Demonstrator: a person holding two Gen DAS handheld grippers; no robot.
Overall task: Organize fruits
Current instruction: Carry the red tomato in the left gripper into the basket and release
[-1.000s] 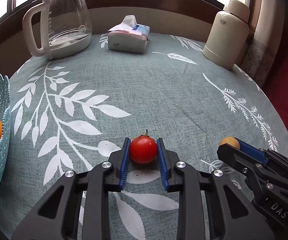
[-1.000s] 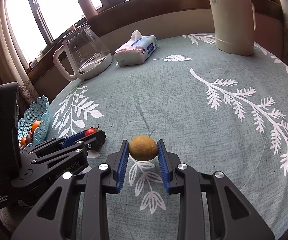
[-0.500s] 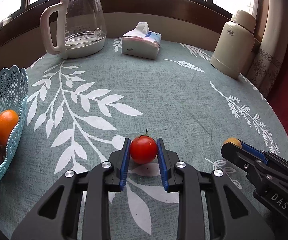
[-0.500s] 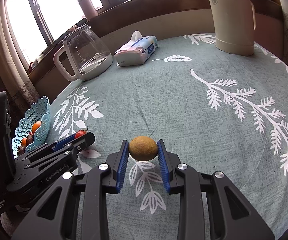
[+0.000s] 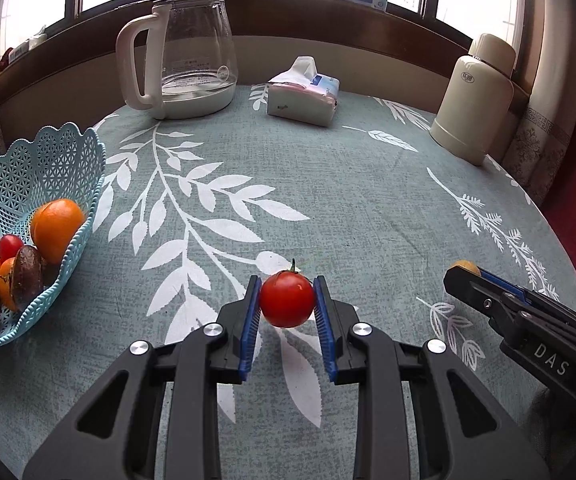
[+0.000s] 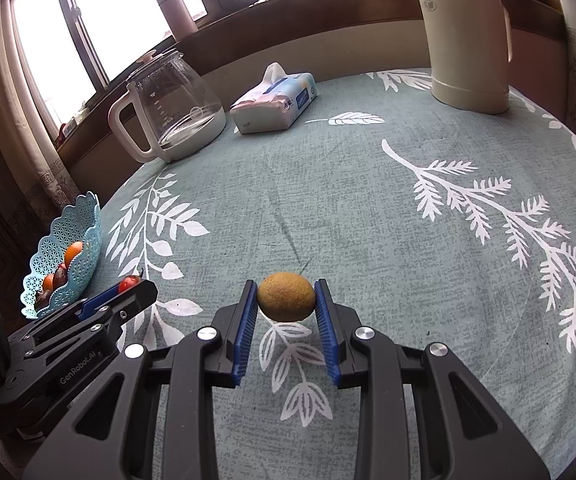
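Carrying: both claws loaded with fruit, so the step in hand is judged to be transfer to the basket, not picking.
Left claw: left gripper (image 5: 287,300) closed to fruit width on a round red tomato with a green stalk (image 5: 287,299), blue ribbed pads touching both flanks; the fruit looks clear of the cloth, with its shadow beneath.
Right claw: right gripper (image 6: 286,298) closed likewise on a brown fuzzy oval kiwi (image 6: 286,297), which appears lifted just off the cloth.
Destination: pale blue scalloped lattice plastic basket (image 5: 68,152), at 9 o'clock of the tomato in the left wrist view, near the edge of the grey-green leaf-print tablecloth (image 5: 348,200); it already holds oranges, a small red fruit and dark fruits.
Bystanders: glass kettle with white handle (image 5: 192,52), tissue pack (image 5: 303,98) and cream flask (image 5: 474,100) stand at 11 to 2 o'clock, well apart from the route.
Next move, judged: swing the left claw toward 9 o'clock, clear the raised rim, release onto a free spot; the kiwi follows.
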